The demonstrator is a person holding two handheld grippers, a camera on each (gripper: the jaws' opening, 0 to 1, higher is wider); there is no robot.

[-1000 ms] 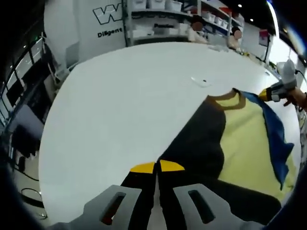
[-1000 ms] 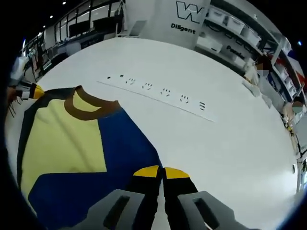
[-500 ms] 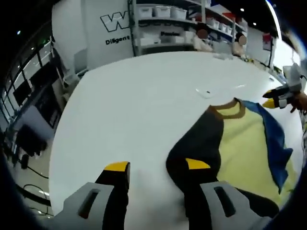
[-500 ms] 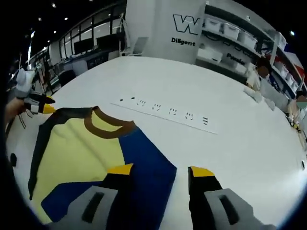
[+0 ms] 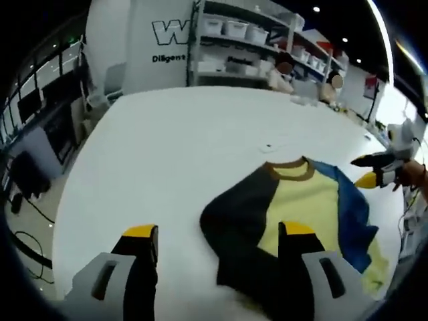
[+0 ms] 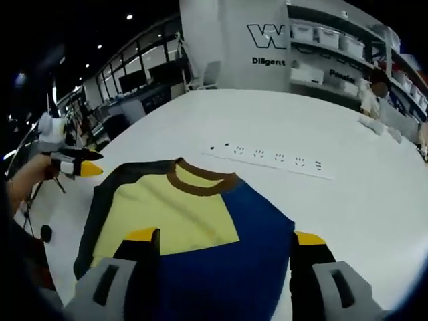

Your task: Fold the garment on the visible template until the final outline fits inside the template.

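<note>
1. White table [image 5: 167, 154] under shelving and a wall sign fills the scene; a row of small marks [image 6: 274, 158] lies on it just beyond the shirt's collar; no template outline can be made out.
2. Shirt [image 6: 194, 221] lies flat near the table's near edge, yellow in the middle with a brown collar [image 6: 200, 179]; its blue side is folded in over the yellow, and the black side [image 5: 237, 221] lies folded in too, a little rumpled at its near end.
3. Left gripper [image 5: 214, 234] stands wide, holding nothing, its jaws astride the black fold; right gripper [image 6: 224, 237] is likewise wide and empty, above the blue panel.
4. Each gripper shows small in the other's view, hovering beside the shirt at collar level.
5. Judged step: both side folds look laid, so the hem-to-collar fold is likely next.
6. To do it well: pinch both layers at the near hem corners, one gripper per corner; lift together and level; carry towards the collar without dragging the side folds open; lay down, then smooth the rumpled black edge.
7. Risk: a single-layer pinch would let the fold slide apart.
</note>
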